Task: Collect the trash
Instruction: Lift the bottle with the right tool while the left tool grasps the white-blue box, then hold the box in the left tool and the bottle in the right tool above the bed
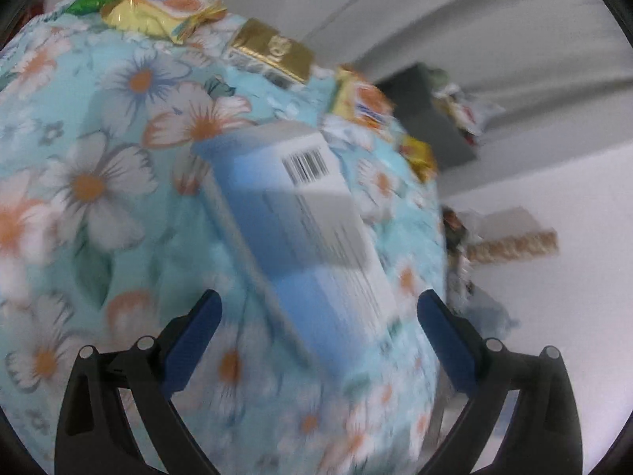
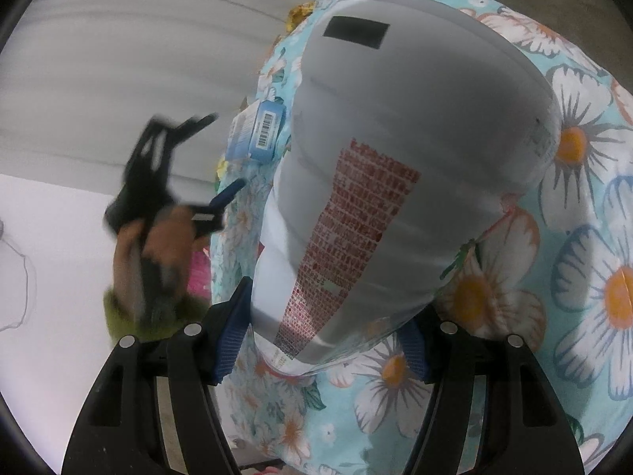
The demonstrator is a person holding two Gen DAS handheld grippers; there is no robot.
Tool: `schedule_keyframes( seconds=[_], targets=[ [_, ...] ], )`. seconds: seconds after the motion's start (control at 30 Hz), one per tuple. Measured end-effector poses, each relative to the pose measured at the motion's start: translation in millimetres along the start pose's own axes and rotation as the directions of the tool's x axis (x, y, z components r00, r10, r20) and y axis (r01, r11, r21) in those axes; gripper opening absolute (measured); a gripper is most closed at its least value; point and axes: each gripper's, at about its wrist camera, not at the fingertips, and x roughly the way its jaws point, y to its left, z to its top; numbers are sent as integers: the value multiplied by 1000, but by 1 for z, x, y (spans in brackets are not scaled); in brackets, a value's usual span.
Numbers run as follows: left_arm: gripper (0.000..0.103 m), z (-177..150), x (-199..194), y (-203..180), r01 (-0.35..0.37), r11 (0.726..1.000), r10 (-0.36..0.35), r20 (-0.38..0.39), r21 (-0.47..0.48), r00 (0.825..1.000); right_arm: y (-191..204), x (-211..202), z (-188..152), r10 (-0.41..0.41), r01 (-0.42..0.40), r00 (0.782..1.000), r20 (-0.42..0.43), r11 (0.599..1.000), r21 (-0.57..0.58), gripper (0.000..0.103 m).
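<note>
Right fingers (image 2: 320,340) clamp the silver pouch (image 2: 395,166); left fingers (image 1: 316,328), apart, straddle the blue box (image 1: 300,213).

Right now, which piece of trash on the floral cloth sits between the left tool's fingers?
The blue-and-white cardboard box with the barcode. The yellow snack wrappers and gold foil packet lie far off, along the cloth's far edge.

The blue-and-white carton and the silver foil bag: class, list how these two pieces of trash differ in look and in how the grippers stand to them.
The blue-and-white carton is a flat-sided box with a barcode; the silver foil bag is a rounded pouch printed with red text. The carton lies free between the open left gripper; the bag is clamped in the right gripper. Both are over the floral cloth.
</note>
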Motion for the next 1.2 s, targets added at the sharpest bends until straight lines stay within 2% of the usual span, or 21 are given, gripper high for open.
schedule_keyframes(
  seconds=[0.13, 0.27, 0.3, 0.4, 0.47, 0.53, 0.6, 0.67, 0.8, 0.97, 1.03, 1.2],
  targets=[
    [97, 16, 29, -16, -132, 991, 133, 40, -26, 990, -6, -7, 2, 14, -14, 1000, 0, 1000, -10, 63],
    [97, 19, 47, -42, -292, 956, 286, 106, 38, 952, -9, -9, 4, 29, -29, 1000, -1, 1000, -11, 63],
    [97, 19, 53, -47, -336, 939, 325, 123, 73, 938, -10, -9, 4, 30, -30, 1000, 0, 999, -13, 63],
    [97, 8, 71, -64, -466, 860, 429, 199, 208, 881, -10, -10, 4, 33, -33, 999, 0, 999, -17, 63],
    [96, 0, 78, -68, -499, 822, 444, 242, 275, 863, -11, -11, 4, 37, -37, 999, 0, 999, -20, 63],
    [92, -5, 79, -70, -510, 795, 439, 269, 328, 857, -13, -15, 6, 41, -41, 999, -5, 999, -23, 63],
    [87, -10, 75, -70, -503, 778, 425, 275, 376, 862, -13, -18, 10, 41, -41, 999, -17, 999, -33, 63],
    [82, -15, 70, -68, -479, 762, 404, 259, 435, 877, -11, -16, 16, 46, -48, 998, -43, 998, -46, 63],
    [79, -35, 61, -63, -433, 724, 369, 229, 537, 901, -14, -17, 29, 56, -61, 994, -91, 997, -55, 63],
    [78, -74, 33, -38, -350, 685, 315, 173, 639, 933, -14, -15, 42, 51, -54, 994, -99, 998, -28, 63],
    [78, -92, 16, -23, -315, 683, 290, 151, 658, 945, -16, -17, 44, 52, -53, 995, -86, 999, -7, 63],
    [78, -126, -21, 13, -257, 715, 236, 122, 650, 964, -19, -30, 35, 29, -27, 999, -32, 998, 48, 68]
  ],
)
